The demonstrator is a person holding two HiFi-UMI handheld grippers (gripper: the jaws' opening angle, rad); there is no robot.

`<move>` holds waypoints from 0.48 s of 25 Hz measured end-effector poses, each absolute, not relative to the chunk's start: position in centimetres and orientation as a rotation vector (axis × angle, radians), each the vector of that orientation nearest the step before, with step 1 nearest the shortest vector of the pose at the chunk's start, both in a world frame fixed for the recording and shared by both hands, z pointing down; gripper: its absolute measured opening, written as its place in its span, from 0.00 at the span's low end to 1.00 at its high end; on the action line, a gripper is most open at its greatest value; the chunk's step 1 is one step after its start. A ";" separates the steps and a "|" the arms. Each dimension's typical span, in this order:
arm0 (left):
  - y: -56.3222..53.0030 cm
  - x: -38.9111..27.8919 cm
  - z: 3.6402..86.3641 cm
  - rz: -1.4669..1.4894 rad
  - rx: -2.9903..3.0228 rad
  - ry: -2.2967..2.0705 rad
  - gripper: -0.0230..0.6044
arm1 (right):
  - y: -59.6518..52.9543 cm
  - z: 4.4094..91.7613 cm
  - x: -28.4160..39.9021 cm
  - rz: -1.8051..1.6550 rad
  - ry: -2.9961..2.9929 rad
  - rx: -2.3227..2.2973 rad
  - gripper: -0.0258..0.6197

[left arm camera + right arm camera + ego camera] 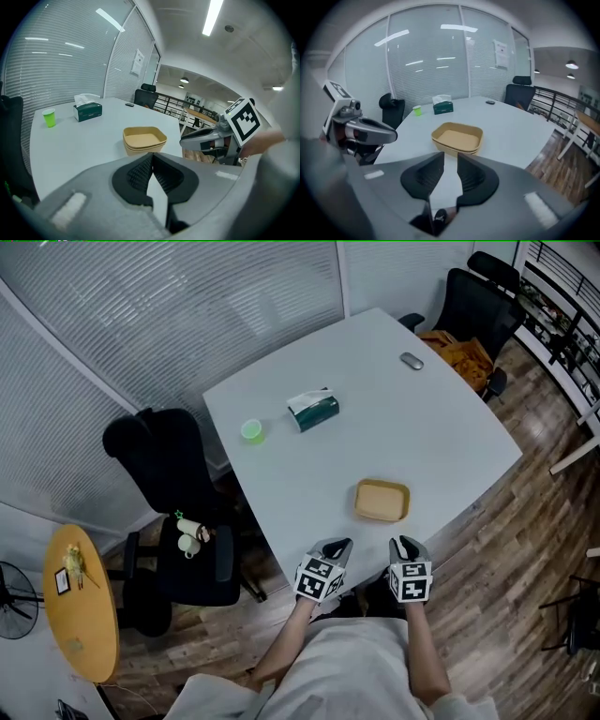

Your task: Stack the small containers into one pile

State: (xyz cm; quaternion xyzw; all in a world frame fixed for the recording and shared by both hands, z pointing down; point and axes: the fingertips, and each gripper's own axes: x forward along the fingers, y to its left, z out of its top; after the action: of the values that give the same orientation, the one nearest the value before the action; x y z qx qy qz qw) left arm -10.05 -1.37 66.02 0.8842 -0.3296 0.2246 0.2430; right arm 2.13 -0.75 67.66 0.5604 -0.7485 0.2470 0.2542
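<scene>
A pile of tan shallow containers (382, 500) sits nested on the white table (412, 437), close to its near edge. The same pile (144, 139) shows ahead in the left gripper view, and the pile (457, 138) lies straight ahead in the right gripper view. My left gripper (339, 547) hovers just short of the table's near edge, left of the pile, its jaws pressed together on nothing (151, 161). My right gripper (405, 546) is beside it, a little nearer than the pile, with a clear gap between its jaws (451, 161) and nothing in them.
A green cup (251, 430) and a green tissue box (313, 409) stand further back on the table, and a computer mouse (411, 361) lies near the far corner. Black office chairs stand at the left (178, 484) and far right (478, 296). A small yellow round table (80, 615) is at the lower left.
</scene>
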 end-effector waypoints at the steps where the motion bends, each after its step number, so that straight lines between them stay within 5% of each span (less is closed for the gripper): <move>1: -1.2 -9.8 66.1 0.614 2.418 -0.892 0.05 | -0.2 67.5 2.7 0.697 -2.033 1.584 0.17; 12: -1.6 -9.4 66.1 0.604 2.400 -0.902 0.05 | 1.2 67.3 3.4 0.756 -2.048 1.705 0.14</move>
State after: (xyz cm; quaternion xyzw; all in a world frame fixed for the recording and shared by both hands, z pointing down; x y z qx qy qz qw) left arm -9.37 -1.65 66.05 0.8819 -0.3315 0.2219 0.2513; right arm 3.40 1.19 67.30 0.6048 -0.7268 0.2682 0.1847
